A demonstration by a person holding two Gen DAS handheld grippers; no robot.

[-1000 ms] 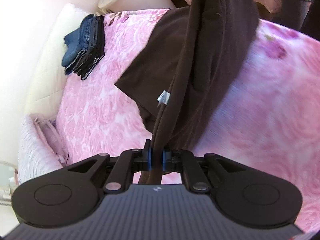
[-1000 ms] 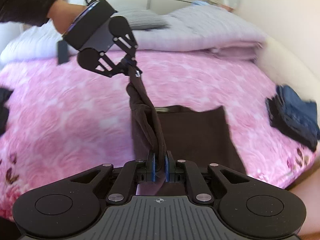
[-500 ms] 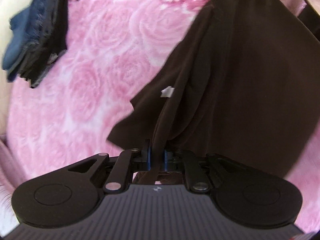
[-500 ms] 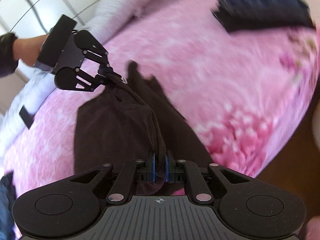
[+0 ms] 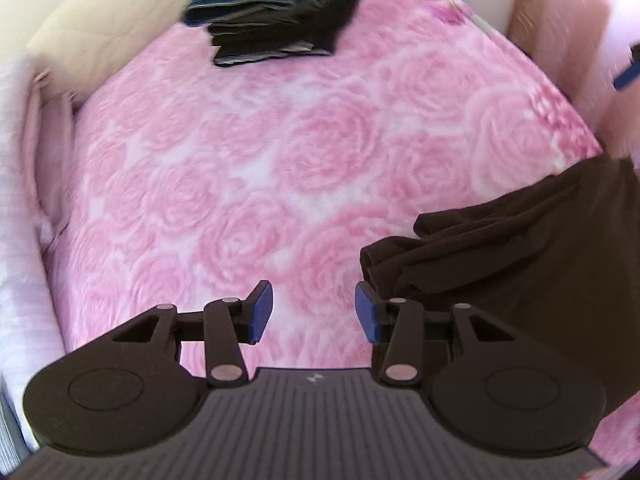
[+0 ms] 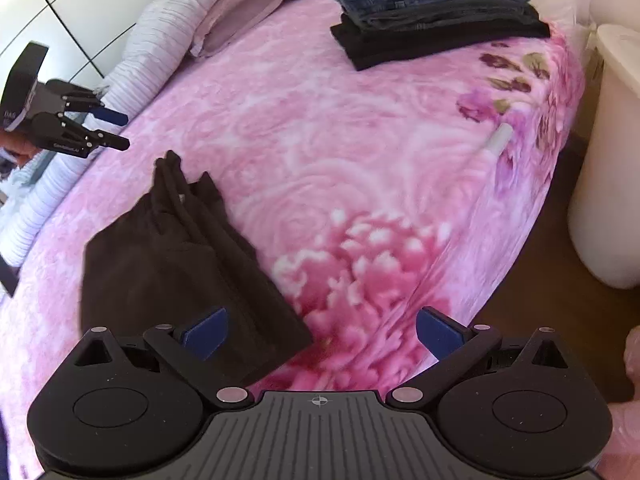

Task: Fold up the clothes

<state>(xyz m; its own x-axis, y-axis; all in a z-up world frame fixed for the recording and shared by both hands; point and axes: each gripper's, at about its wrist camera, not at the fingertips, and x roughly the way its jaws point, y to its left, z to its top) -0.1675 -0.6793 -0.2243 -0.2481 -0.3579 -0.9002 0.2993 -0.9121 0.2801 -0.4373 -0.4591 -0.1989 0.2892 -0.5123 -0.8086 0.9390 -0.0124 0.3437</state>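
Note:
A dark brown garment [image 6: 180,256] lies folded on the pink rose bedspread [image 6: 320,152]. In the left wrist view its bunched end [image 5: 500,248] rests just right of my left gripper [image 5: 314,312]. That gripper's jaws are opening, with only bedspread between the blue pads. My right gripper [image 6: 320,332] is also opening, jaws spread wide and nothing between them. Its left pad [image 6: 206,336] sits over the garment's near edge, clear of it. The right wrist view shows the left gripper [image 6: 122,131] at far left, held by a hand above the bed.
A stack of folded jeans and dark clothes [image 6: 432,12] sits at the bed's far side, also seen as a stack [image 5: 272,12] in the left wrist view. Striped bedding and a pillow [image 6: 180,28] line the far left edge. A white bin [image 6: 612,160] stands on the floor at right.
Both grippers were shut on the brown garment and holding it up between them. They came down, let it go and opened; the garment now lies on the bed.

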